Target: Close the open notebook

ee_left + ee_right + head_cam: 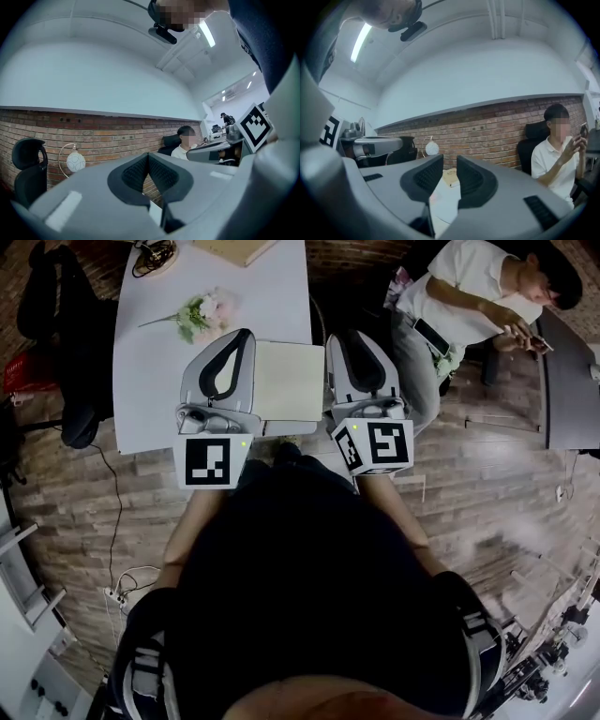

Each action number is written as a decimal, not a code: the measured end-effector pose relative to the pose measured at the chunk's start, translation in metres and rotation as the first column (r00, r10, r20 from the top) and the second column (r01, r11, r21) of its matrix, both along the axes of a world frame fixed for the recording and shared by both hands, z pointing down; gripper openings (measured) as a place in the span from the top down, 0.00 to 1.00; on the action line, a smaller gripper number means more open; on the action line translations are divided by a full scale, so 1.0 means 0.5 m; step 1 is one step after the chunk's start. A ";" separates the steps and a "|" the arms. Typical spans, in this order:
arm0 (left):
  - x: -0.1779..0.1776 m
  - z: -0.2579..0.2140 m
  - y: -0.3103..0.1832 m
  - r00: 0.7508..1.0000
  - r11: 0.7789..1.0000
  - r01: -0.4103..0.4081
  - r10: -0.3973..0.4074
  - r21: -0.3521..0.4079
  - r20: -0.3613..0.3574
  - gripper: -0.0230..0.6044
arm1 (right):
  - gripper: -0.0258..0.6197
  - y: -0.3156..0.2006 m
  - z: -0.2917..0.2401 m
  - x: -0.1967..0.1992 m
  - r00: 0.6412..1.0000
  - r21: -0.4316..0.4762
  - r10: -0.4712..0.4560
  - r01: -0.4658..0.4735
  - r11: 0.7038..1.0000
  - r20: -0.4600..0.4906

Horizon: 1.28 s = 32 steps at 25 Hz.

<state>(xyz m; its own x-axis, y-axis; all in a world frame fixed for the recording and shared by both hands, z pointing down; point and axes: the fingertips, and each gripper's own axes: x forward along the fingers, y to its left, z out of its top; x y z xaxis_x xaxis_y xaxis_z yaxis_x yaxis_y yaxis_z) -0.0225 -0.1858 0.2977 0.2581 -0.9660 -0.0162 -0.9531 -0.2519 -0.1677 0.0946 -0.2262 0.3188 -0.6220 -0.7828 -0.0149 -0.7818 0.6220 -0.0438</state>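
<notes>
In the head view a cream notebook lies flat at the near edge of the white table, showing a single plain page or cover. Whether it is open I cannot tell, since my left gripper covers its left side. My left gripper reaches over the table just left of the notebook, its tips pressed together with nothing between them. My right gripper hovers just right of the notebook, past the table's right edge. Its jaws stand slightly apart and hold nothing. Both grippers point level, away from me.
A small bunch of flowers lies beyond the left gripper. A tan book and a coiled cable sit at the table's far end. A seated person with a phone is at the right, and a black chair stands at the left.
</notes>
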 end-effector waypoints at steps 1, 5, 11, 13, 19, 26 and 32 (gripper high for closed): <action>0.002 0.006 -0.007 1.000 1.000 0.003 -0.003 -0.008 0.003 0.95 | 0.85 -0.007 0.005 0.001 1.000 -0.004 -0.003 0.003 1.000 0.001; 0.012 0.026 -0.026 1.000 1.000 0.002 -0.001 -0.025 0.017 0.95 | 0.85 -0.017 0.035 0.005 1.000 -0.036 -0.020 0.020 0.999 -0.004; 0.018 0.058 -0.039 1.000 0.998 -0.004 0.005 -0.057 0.013 0.95 | 0.85 -0.022 0.075 0.011 1.000 -0.068 -0.023 0.022 0.997 -0.018; 0.021 0.068 -0.044 1.000 0.998 -0.012 0.012 -0.063 0.006 0.95 | 0.85 -0.021 0.093 0.013 0.999 -0.088 -0.023 0.020 0.996 -0.029; 0.033 0.112 -0.051 0.997 0.992 -0.068 0.072 -0.109 0.028 0.95 | 0.85 -0.016 0.134 0.013 0.999 -0.146 -0.011 0.005 0.989 -0.041; 0.052 0.167 -0.059 0.987 0.971 -0.149 0.157 -0.188 0.031 0.95 | 0.85 0.006 0.197 0.036 0.996 -0.221 0.024 -0.043 0.974 -0.089; 0.077 0.225 -0.058 0.970 0.944 -0.221 0.239 -0.243 0.047 0.95 | 0.85 0.032 0.274 0.057 0.989 -0.273 0.029 -0.068 0.960 -0.142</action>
